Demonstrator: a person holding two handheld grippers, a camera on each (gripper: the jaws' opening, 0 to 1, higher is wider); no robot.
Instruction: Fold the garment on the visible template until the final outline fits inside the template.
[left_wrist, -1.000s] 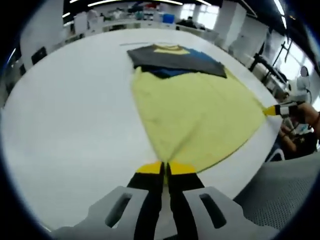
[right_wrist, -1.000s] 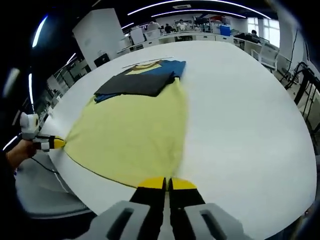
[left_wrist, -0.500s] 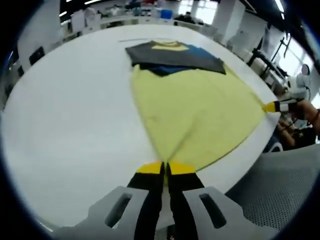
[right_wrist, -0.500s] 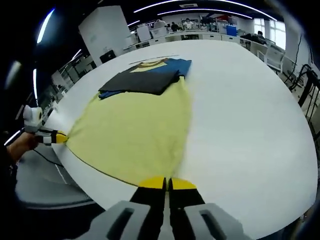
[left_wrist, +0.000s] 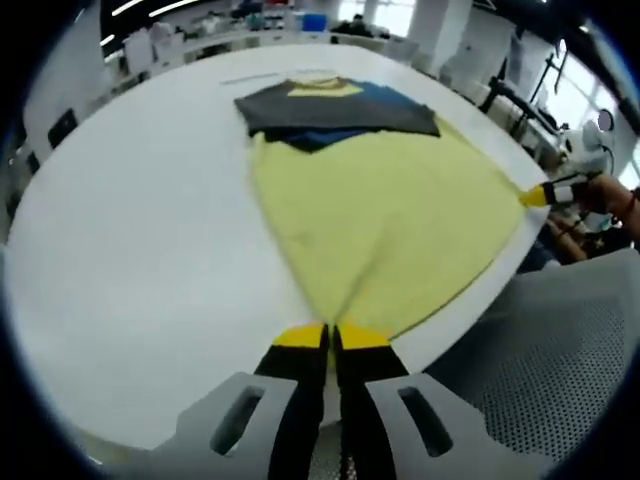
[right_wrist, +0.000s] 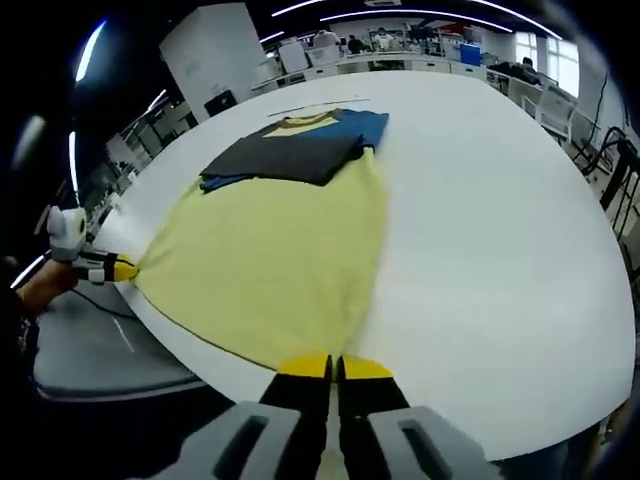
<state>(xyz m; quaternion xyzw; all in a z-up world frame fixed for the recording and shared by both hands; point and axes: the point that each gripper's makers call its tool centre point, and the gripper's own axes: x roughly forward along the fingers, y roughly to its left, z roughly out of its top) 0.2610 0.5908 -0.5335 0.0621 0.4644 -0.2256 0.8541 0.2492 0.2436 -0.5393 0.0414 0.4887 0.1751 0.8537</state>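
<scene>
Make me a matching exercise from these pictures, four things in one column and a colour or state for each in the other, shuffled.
Things:
1. shirt body
2. folded sleeve
3. table
4. left tongs

Colours or states:
A. white
B. shut on the hem
C. dark grey
D. pale yellow

Pairs: 1-D, 2-C, 3-A, 4-B

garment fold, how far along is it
Done: the sleeves look folded in, a dark panel across the blue chest.
In hand: the left gripper and right gripper each pinch a corner of the yellow hem, stretched out on the white table.
Left: bringing the hem up over the chest.
</scene>
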